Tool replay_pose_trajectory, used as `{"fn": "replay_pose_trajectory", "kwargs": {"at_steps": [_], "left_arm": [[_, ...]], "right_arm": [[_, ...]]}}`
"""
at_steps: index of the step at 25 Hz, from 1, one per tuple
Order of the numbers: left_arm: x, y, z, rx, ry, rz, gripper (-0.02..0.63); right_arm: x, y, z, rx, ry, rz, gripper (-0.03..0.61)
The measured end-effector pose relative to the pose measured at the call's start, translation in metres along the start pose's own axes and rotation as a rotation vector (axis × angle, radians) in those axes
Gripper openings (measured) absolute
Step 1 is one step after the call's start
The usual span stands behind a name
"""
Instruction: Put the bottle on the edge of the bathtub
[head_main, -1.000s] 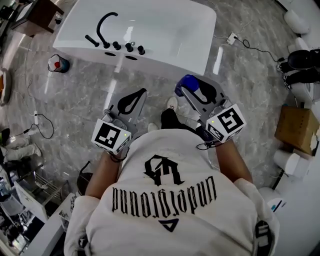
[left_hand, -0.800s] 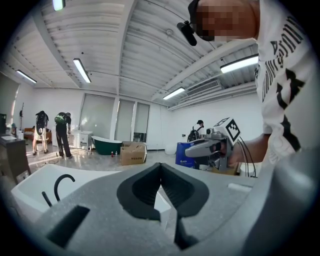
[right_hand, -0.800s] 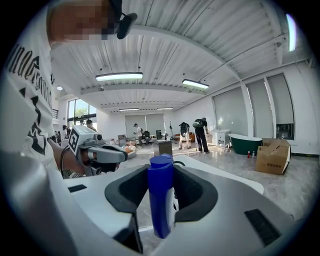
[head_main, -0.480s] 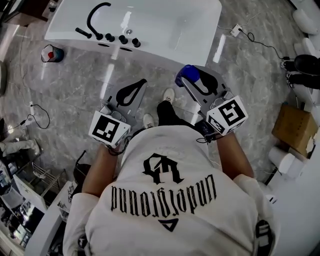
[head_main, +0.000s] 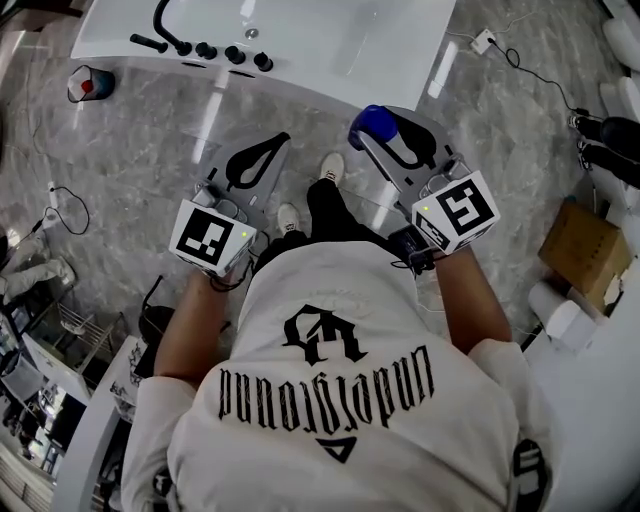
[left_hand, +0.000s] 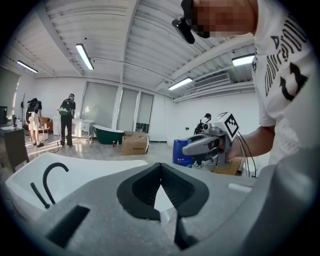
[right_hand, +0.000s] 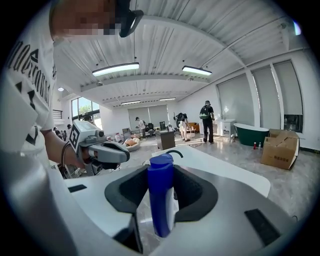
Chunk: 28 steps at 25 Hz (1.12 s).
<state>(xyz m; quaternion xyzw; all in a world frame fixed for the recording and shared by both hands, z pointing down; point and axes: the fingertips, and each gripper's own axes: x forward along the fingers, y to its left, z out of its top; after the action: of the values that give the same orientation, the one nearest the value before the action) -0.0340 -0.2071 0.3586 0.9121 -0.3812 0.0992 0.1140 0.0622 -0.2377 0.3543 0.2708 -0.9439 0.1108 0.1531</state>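
Blue bottle (head_main: 373, 121) shows in the head view clamped in the right hand-held gripper (head_main: 390, 135), over grey marble floor (head_main: 130, 150) and just short of the white bathtub (head_main: 330, 50). The left hand-held gripper (head_main: 280, 142) is held alongside. In the left gripper view, its jaws are pressed together, tips touching, with nothing between them. In the right gripper view, the jaws pinch the bottle upright, with the bathtub's edge beyond.

A large open hall, more showroom or test space than home: a glossy white bathtub (head_main: 300, 50) stands on grey marble-pattern floor tiles (head_main: 150, 150). Beyond it are a dark green freestanding tub (right_hand: 253, 134), brown cardboard boxes (right_hand: 280, 148) and standing people (right_hand: 206, 121) under long ceiling strip lights (right_hand: 116, 69).
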Motion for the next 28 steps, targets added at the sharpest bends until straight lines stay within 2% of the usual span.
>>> {"fn": "replay_pose_trajectory", "kwargs": {"at_steps": [6,15,28], "left_arm": [[0.027,0.014,-0.018,-0.035,0.053,-0.007,0.015],[0.068,0.042,-0.047,-0.042,0.060,0.000,0.015],[0.113,0.068,-0.097,-0.110,0.107,-0.016,0.015]], "right_arm": [[0.019,-0.022,-0.014,0.003,0.025,0.016,0.156],[0.049,-0.058,-0.045,0.018,0.045,0.020,0.156],[0.099,-0.103,-0.119,0.000,0.149,0.006,0.156]]}}
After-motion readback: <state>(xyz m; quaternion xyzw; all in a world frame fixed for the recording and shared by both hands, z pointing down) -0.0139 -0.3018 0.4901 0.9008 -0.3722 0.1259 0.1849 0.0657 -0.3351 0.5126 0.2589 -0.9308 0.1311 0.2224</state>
